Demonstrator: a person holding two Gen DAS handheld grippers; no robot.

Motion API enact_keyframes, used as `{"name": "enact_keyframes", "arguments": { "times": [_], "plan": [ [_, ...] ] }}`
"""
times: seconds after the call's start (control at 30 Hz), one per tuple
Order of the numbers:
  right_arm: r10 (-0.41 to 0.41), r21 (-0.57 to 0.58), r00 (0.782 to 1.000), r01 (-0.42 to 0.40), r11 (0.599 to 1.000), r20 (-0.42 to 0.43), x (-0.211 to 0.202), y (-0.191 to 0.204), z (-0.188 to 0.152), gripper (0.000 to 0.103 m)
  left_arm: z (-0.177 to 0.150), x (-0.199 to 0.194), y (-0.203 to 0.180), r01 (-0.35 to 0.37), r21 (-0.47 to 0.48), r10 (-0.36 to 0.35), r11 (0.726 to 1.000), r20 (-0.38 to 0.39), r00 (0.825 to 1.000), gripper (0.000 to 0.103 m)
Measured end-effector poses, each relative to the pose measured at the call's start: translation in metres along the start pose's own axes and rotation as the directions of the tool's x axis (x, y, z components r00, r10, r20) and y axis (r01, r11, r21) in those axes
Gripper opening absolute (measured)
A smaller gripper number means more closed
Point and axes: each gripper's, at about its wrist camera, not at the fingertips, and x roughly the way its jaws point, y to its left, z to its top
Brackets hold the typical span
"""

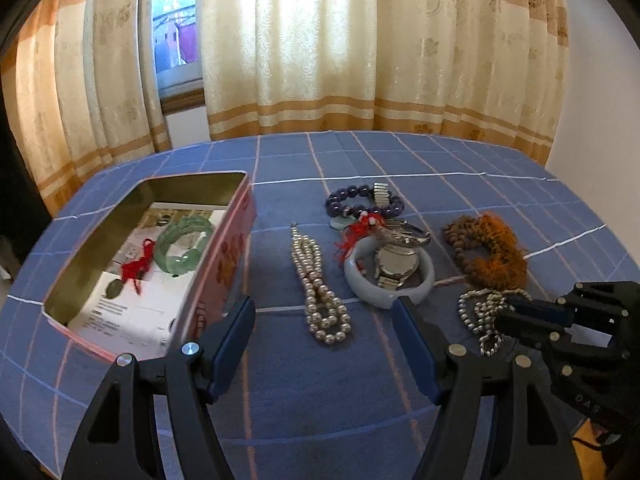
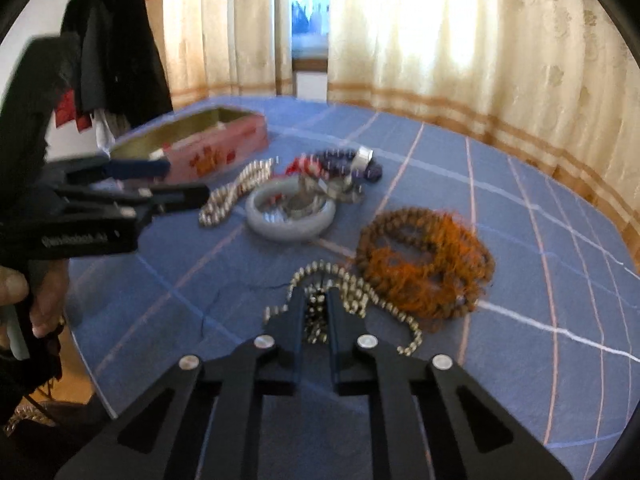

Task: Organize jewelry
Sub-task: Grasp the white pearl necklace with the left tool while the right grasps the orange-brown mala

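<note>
Right gripper (image 2: pixel 314 312) jaws pinch the silvery bead chain (image 2: pixel 340 280); left gripper (image 1: pixel 324 312) jaws gape empty.

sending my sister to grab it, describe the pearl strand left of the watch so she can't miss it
On the blue checked tablecloth, find the open pink tin. Just to its right lies the pearl strand, doubled into a long straight bundle. Unlike the small-beaded silver chain at the right tongs, its beads are large and creamy.

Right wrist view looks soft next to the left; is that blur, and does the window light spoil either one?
Right wrist view: smeared throughout, the white bangle and tin box soft, curtain blown out. Left wrist view: sharp, pearl necklace crisp, curtain bright yet patterned; fisheye bends the tablecloth lines in both.
</note>
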Motion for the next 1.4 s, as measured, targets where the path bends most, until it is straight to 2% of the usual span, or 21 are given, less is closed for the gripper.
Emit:
{"name": "enact_keyframes", "arguments": {
  "times": [0.07, 0.17, 0.27, 0.3, 0.47, 0.6, 0.77, 0.93, 0.97, 1.0, 1.03, 1.07, 1.1, 1.2, 1.3, 1.4],
  "plan": [
    [0.002, 0.013, 1.000, -0.002, 1.000, 0.026, -0.005, -0.004, 0.003, 0.012, 0.003, 0.003, -0.004, 0.003, 0.005, -0.003, 1.000, -0.007, 1.000, 0.070],
    [-0.004, 0.027, 0.999, 0.003, 1.000, 0.052, -0.008, -0.010, 0.009, 0.012, 0.007, 0.014, -0.009, 0.035, 0.002, -0.035, 0.999, -0.045, 0.998, 0.052],
    [-0.006, 0.043, 0.998, 0.003, 0.999, 0.055, -0.005, -0.016, 0.010, 0.012, 0.008, 0.026, -0.012, -0.001, 0.013, 0.003, 1.000, -0.086, 0.996, 0.047],
    [-0.004, 0.047, 0.999, 0.002, 0.999, 0.054, -0.003, -0.017, 0.009, 0.012, 0.009, 0.031, -0.012, -0.013, 0.014, 0.014, 1.000, -0.101, 0.995, 0.042],
    [0.016, 0.063, 0.997, -0.020, 0.998, 0.070, -0.003, -0.021, 0.008, 0.012, 0.012, 0.045, -0.013, -0.047, 0.025, 0.050, 0.999, -0.142, 0.989, 0.034],
    [0.033, 0.069, 0.996, -0.038, 0.997, 0.079, -0.004, -0.023, 0.007, 0.012, 0.012, 0.055, -0.008, -0.036, 0.011, 0.037, 0.999, -0.178, 0.983, 0.027],
    [0.041, 0.070, 0.995, -0.047, 0.996, 0.087, -0.005, -0.025, 0.006, 0.012, 0.010, 0.054, -0.015, -0.037, 0.053, 0.045, 0.998, -0.162, 0.986, 0.017],
    [0.044, 0.080, 0.995, -0.051, 0.995, 0.086, -0.005, -0.026, 0.006, 0.013, 0.010, 0.052, -0.015, -0.029, 0.054, 0.036, 0.998, -0.147, 0.988, 0.014],
    [0.039, 0.098, 0.995, -0.049, 0.994, 0.094, -0.007, -0.030, 0.006, 0.015, 0.010, 0.050, -0.015, -0.025, 0.054, 0.032, 0.998, -0.143, 0.989, 0.013],
    [0.032, 0.110, 0.995, -0.042, 0.993, 0.096, -0.008, -0.034, 0.006, 0.028, 0.011, 0.049, -0.015, -0.024, 0.054, 0.031, 0.998, -0.139, 0.990, 0.013],
    [0.023, 0.121, 0.995, -0.034, 0.992, 0.092, -0.009, -0.038, 0.006, 0.053, 0.011, 0.047, -0.014, -0.024, 0.052, 0.030, 0.998, -0.132, 0.991, 0.013],
    [0.006, 0.137, 0.996, -0.019, 0.990, 0.093, -0.010, -0.044, 0.007, 0.065, 0.011, 0.044, -0.014, -0.015, 0.051, 0.021, 0.999, -0.119, 0.993, 0.013],
    [-0.005, 0.150, 0.995, -0.010, 0.989, 0.100, -0.012, -0.049, 0.008, 0.071, 0.011, 0.042, -0.015, -0.015, 0.053, 0.021, 0.998, -0.114, 0.993, 0.013],
    [-0.068, 0.174, 0.993, 0.050, 0.983, 0.095, -0.015, -0.066, 0.017, 0.071, 0.013, 0.032, -0.016, -0.004, 0.056, 0.009, 0.998, -0.081, 0.997, 0.012],
    [-0.092, 0.190, 0.994, 0.079, 0.979, 0.060, -0.006, -0.076, 0.026, 0.069, 0.016, 0.026, -0.018, -0.001, 0.065, 0.005, 0.998, -0.056, 0.998, 0.012],
    [-0.109, 0.183, 0.994, 0.106, 0.977, 0.009, 0.010, -0.081, 0.031, 0.062, 0.017, 0.026, -0.018, -0.003, 0.070, 0.006, 0.998, -0.051, 0.999, 0.012]
  ]
}}
